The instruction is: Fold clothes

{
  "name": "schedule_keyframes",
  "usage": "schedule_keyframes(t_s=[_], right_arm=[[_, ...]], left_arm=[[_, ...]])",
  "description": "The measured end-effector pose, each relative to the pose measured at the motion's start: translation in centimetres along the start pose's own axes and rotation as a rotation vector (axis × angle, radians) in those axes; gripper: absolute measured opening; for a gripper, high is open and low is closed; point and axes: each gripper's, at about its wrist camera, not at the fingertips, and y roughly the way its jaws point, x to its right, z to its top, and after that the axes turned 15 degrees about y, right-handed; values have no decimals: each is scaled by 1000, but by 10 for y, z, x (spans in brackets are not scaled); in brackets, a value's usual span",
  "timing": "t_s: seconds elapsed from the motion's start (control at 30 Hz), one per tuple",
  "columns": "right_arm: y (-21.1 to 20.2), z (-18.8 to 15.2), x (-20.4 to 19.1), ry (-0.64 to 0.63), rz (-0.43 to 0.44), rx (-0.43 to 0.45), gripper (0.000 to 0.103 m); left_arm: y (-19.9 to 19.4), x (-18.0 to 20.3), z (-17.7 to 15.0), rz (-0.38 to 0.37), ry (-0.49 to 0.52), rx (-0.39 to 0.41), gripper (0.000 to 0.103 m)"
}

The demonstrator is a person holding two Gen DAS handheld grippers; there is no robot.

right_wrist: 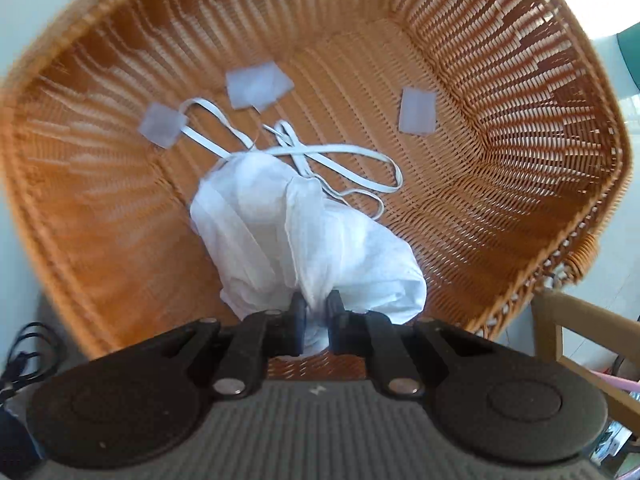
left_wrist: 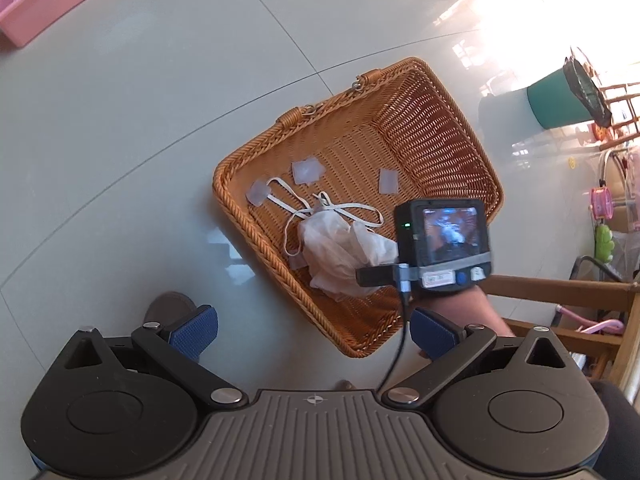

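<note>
While your right gripper (right_wrist: 317, 312) clamps the white garment (right_wrist: 280, 232) over the wicker basket (right_wrist: 520, 160), your left gripper (left_wrist: 314, 330) gapes empty; its label's writing is unreadable.

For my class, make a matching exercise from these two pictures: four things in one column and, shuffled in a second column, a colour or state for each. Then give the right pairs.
Column one:
1. wicker basket
2. white garment
3. left gripper
4. plastic tub

Column two:
A. pink, at the far corner of the floor
B. open, with nothing between its fingers
C. orange-brown, standing on the pale floor
D. crumpled, pinched by the right gripper

Pairs: 1-C, 2-D, 3-B, 4-A
</note>
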Motion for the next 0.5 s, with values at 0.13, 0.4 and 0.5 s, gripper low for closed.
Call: schedule_keyframes(t_s=[0.13, 0.4, 0.5], right_arm=[[-32, -10, 2, 24, 52, 24, 11], [-77, -39, 1, 32, 78, 56, 11], [-90, -46, 2, 40, 83, 74, 11]], left_arm=[[-4, -4, 3, 33, 9, 10, 103], [-8, -15, 1, 65, -22, 11, 103], [-8, -14, -1, 53, -20, 9, 103]])
